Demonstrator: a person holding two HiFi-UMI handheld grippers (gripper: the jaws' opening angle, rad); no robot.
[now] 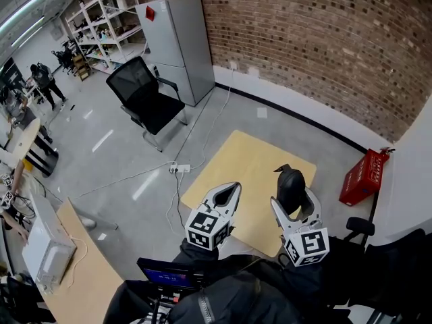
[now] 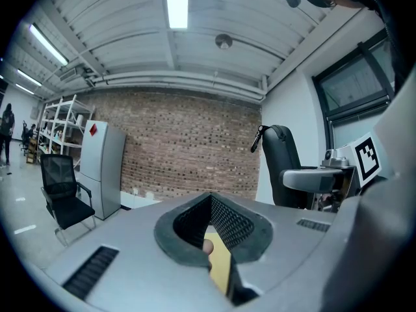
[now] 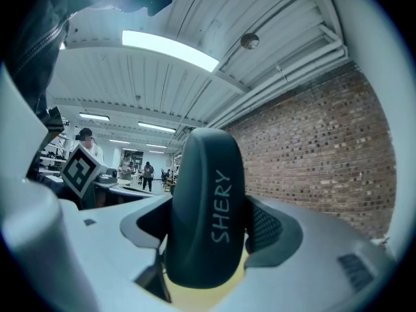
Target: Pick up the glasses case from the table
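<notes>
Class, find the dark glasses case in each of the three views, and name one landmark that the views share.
Head view: glasses case lower right of centre, upright between the right gripper's fingers.
Left gripper view: the case stands right of centre, seen from the side.
Right gripper view: the case fills the centre, "SHERY" printed on it.
Shared landmark: the brick wall.
</notes>
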